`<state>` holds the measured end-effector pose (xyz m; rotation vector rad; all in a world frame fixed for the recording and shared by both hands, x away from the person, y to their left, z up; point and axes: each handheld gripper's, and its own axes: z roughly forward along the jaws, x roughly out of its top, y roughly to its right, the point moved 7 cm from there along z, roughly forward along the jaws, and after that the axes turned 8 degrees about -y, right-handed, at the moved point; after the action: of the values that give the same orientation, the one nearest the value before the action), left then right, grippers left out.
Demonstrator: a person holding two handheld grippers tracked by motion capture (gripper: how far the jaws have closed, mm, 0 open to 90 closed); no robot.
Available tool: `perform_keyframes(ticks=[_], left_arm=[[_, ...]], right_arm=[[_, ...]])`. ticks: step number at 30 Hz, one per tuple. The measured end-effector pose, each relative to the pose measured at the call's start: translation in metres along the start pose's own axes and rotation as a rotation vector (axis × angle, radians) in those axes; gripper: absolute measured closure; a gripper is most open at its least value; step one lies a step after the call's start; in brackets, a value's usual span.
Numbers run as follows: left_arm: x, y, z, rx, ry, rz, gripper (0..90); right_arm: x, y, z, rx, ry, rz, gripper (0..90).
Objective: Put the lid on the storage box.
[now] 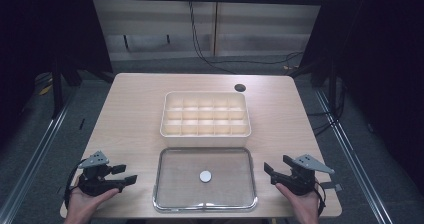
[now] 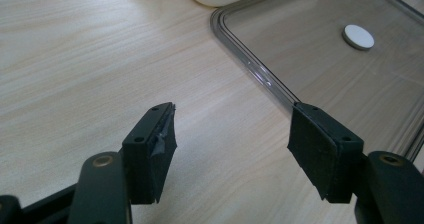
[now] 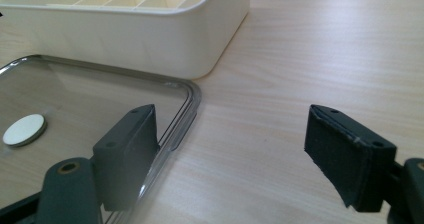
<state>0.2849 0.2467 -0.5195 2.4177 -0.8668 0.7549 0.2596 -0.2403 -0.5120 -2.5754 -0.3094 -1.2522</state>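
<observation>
Bench (image 1: 130,109): pale wood-grain laminate, smooth, low sheen. Divided box (image 1: 205,133): cream plastic, matt, smooth walls. Lid (image 1: 170,204): clear plastic, glossy, with bright reflections along its raised rim; a white matt disc (image 1: 205,176) sits at its centre. Left gripper (image 2: 232,149) and right gripper (image 3: 230,154): matt black fingers, dull rubbery pads, frayed at the edges.
</observation>
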Motion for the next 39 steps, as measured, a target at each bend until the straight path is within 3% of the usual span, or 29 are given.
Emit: perform_keyframes(ticks=[3,6,10,11,13,14,16,21,23,29,33,39], left_arm=[[0.000,0.001,0.000,-0.008,0.004,0.002,35.5],[0.000,0.001,-0.002,-0.005,0.007,0.001,35.9],[0.000,0.001,-0.003,0.000,0.013,-0.007,35.9],[0.003,0.002,-0.002,0.001,0.014,-0.019,35.9],[0.005,0.004,0.000,0.004,0.013,-0.011,35.6],[0.008,0.009,0.005,0.006,-0.006,0.015,35.2],[0.011,0.015,0.010,-0.009,-0.018,0.029,35.2],[0.015,0.020,0.013,-0.026,-0.019,0.030,33.7],[0.018,0.021,0.015,-0.030,-0.024,0.010,32.6],[0.032,0.023,0.020,-0.002,-0.033,0.044,33.0],[0.041,0.023,0.023,-0.033,-0.039,0.037,36.1],[0.053,0.023,0.025,-0.038,-0.044,0.048,39.6]], right_arm=[[0.000,-0.002,-0.001,0.023,-0.005,0.013,17.1],[-0.006,-0.008,0.001,0.104,-0.093,0.035,18.8],[-0.005,-0.015,-0.001,0.135,-0.091,0.008,20.1],[-0.004,-0.019,-0.004,0.153,-0.085,0.001,26.7],[-0.003,-0.021,-0.004,0.161,-0.085,-0.002,28.6],[-0.004,-0.023,-0.002,0.169,-0.108,-0.011,30.4],[-0.006,-0.026,0.003,0.197,-0.139,-0.012,35.1],[-0.004,-0.028,0.007,0.178,-0.151,-0.035,39.7],[0.000,-0.029,0.007,0.177,-0.155,-0.034,39.7],[0.008,-0.037,0.010,0.216,-0.208,-0.043,38.6],[0.015,-0.040,0.013,0.228,-0.224,-0.043,36.9],[0.029,-0.044,0.015,0.238,-0.216,-0.076,37.0]])
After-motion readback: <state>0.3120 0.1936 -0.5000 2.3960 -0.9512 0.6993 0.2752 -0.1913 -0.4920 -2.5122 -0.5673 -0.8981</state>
